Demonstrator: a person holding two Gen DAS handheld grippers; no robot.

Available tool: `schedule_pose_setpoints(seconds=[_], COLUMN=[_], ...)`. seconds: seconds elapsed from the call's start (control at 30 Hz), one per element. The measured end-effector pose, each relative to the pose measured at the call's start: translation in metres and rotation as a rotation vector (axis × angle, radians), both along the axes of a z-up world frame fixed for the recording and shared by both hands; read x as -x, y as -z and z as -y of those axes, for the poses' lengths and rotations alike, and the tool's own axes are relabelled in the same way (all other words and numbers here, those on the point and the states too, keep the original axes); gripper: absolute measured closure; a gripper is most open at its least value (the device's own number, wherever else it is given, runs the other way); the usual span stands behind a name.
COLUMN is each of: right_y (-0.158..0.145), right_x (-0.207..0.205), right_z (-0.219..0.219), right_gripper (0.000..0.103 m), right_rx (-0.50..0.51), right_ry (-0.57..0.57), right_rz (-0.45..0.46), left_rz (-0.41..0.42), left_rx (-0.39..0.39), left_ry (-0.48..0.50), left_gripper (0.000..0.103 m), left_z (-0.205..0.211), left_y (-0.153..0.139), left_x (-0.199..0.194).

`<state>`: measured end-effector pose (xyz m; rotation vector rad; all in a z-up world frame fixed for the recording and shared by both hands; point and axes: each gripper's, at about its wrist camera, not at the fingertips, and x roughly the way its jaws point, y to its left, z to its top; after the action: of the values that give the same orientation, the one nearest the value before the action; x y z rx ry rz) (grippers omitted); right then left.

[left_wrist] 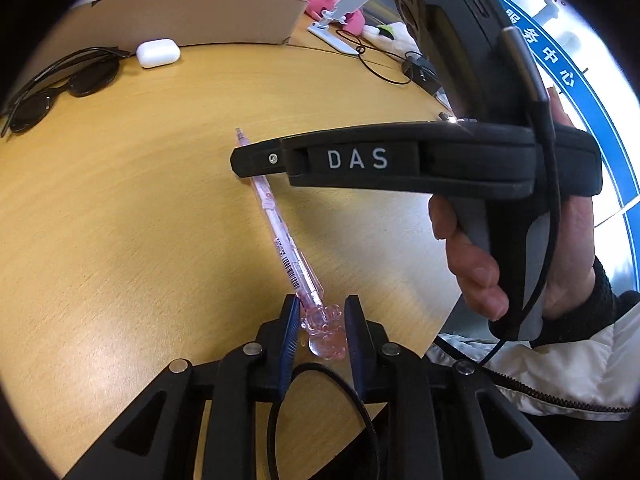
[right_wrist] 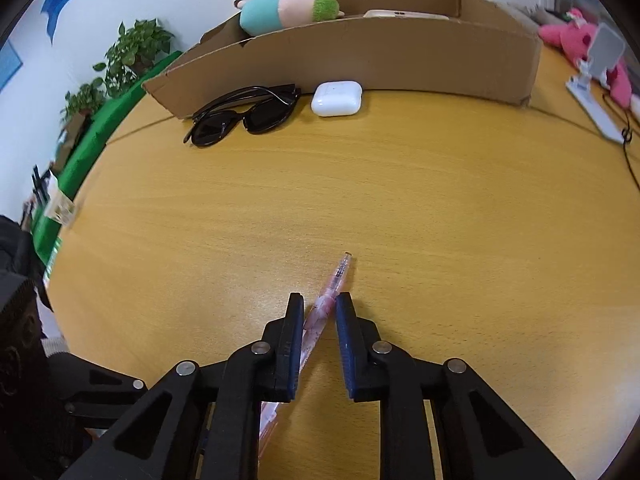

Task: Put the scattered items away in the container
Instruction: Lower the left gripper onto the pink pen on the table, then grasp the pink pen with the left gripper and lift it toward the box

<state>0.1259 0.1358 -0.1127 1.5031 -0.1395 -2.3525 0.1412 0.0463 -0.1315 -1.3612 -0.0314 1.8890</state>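
Observation:
A clear pink pen (left_wrist: 280,236) lies on the wooden table (left_wrist: 120,220). My left gripper (left_wrist: 322,304) is around its ornate cap end, jaws close to it on both sides. My right gripper (right_wrist: 319,300) is around the pen's shaft (right_wrist: 328,300) near the tip, jaws close on it; its body (left_wrist: 400,160) crosses the pen in the left wrist view. The cardboard box (right_wrist: 360,60) stands at the back, with a plush toy (right_wrist: 288,6) in it. Black sunglasses (right_wrist: 244,114) and a white earbud case (right_wrist: 337,98) lie in front of the box.
A white phone stand (right_wrist: 596,80), a pink plush (right_wrist: 576,44) and a black cable (right_wrist: 628,140) lie at the right. Potted plants (right_wrist: 132,52) stand off the table's left. The table edge is near my left gripper (left_wrist: 420,344).

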Motion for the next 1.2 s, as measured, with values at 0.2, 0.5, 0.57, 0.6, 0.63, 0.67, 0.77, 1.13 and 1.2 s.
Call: schedule_pose_setpoints(seconds=[0.2,0.5,0.57,0.6,0.63,0.67,0.77,1.13,1.2], right_y=[-0.003,-0.031,-0.042,-0.047,-0.054,-0.059,-0.077,-0.143,-0.146], right_x=[0.000,0.015,0.022,0.025,0.029,0.032,0.046,0.102,0.114], right_z=[0.002,-0.006,-0.008,-0.008,-0.008,-0.009,-0.009,0.012,0.019], right_gripper=[0.087,0.089,0.089,0.090,0.090,0.090,0.091,0.102,0.102], right_rx=[0.051,0.177,0.210,0.215,0.226,0.230,0.241,0.197,0.200], right_ry=[-0.003,-0.007,-0.010,-0.012,-0.017,-0.022,-0.036,-0.114,-0.131], right_rz=[0.002,-0.034,-0.051,-0.062,-0.078,-0.090,-0.130,-0.291,-0.293], left_rz=[-0.055,-0.157,-0.176,-0.183,-0.194,-0.203,-0.236,-0.333,-0.356], left_rx=[0.037,0.021,0.022,0.017,0.008,0.004,-0.003,-0.037,-0.035], left_ry=[-0.041,-0.104,-0.116,-0.120,-0.123,-0.125,-0.134,-0.187,-0.196], left_gripper=[0.082,0.083,0.084,0.084,0.084,0.084,0.084,0.084,0.084], left_z=[-0.006,-0.008,0.004,0.008,0.008,0.022,0.023,0.037,0.039], left_y=[-0.006,-0.036,-0.045,-0.050,-0.055,-0.060,-0.076,-0.110,-0.116], left_x=[-0.012,-0.012,-0.005,-0.003,0.001,0.007,0.011,0.109,0.117])
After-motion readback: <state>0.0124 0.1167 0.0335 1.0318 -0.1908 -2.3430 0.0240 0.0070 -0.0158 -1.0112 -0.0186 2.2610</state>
